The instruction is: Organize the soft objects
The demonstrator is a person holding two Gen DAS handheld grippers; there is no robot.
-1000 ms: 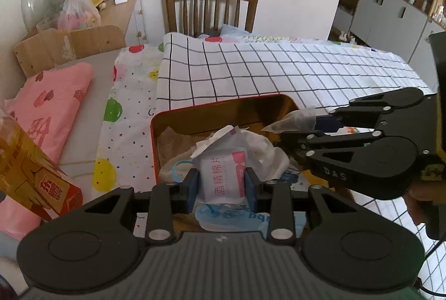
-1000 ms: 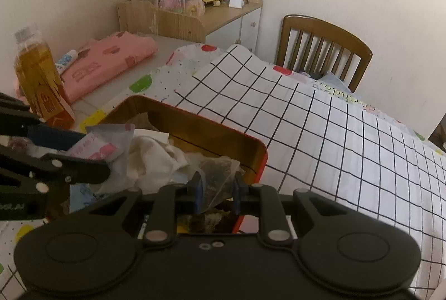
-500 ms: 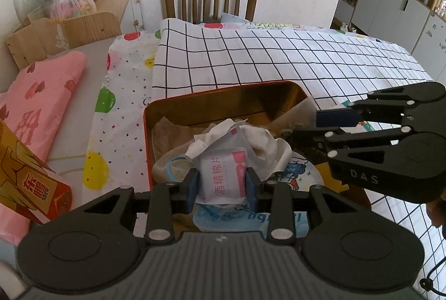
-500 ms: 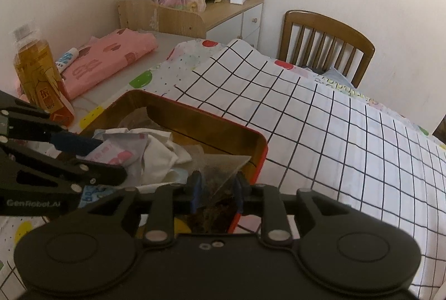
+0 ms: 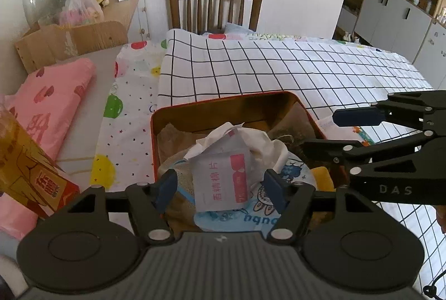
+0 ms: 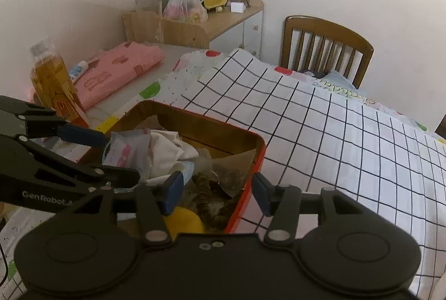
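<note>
The checked cloth (image 5: 278, 71) covers most of the table and runs off toward twelve and two o'clock in my left view; on it, at the centre, sits the red-rimmed box (image 5: 223, 102), which is where the soft things are going; it is heaped already with a white cloth (image 5: 264, 144), a printed blue-and-white pouch (image 5: 251, 213) and something yellow (image 6: 184, 219) down at the near side.

I judge this to be the letting-go step, both tools at once; my left gripper (image 5: 220, 188) is opening, its jaws standing clear on either side of the wipe packet (image 5: 223, 177), which rests on top of the heap at six o'clock in the box and which no pad presses now; my right gripper (image 6: 216, 191) is opening too, about halfway, and the clear pouch (image 6: 231, 171) of dark stuff lies in the box's near right corner, between the jaws but free of them, with the right-hand jaw outside the red rim.

Next, I think, both tools should lift straight back before they swing away, so a pad doesn't drag the packet or the pouch out over the rim; then I look for whatever soft thing is left outside; the pink folded cloth (image 5: 47, 110) at nine o'clock may be a candidate, though I can't be sure it belongs to this job.
</note>
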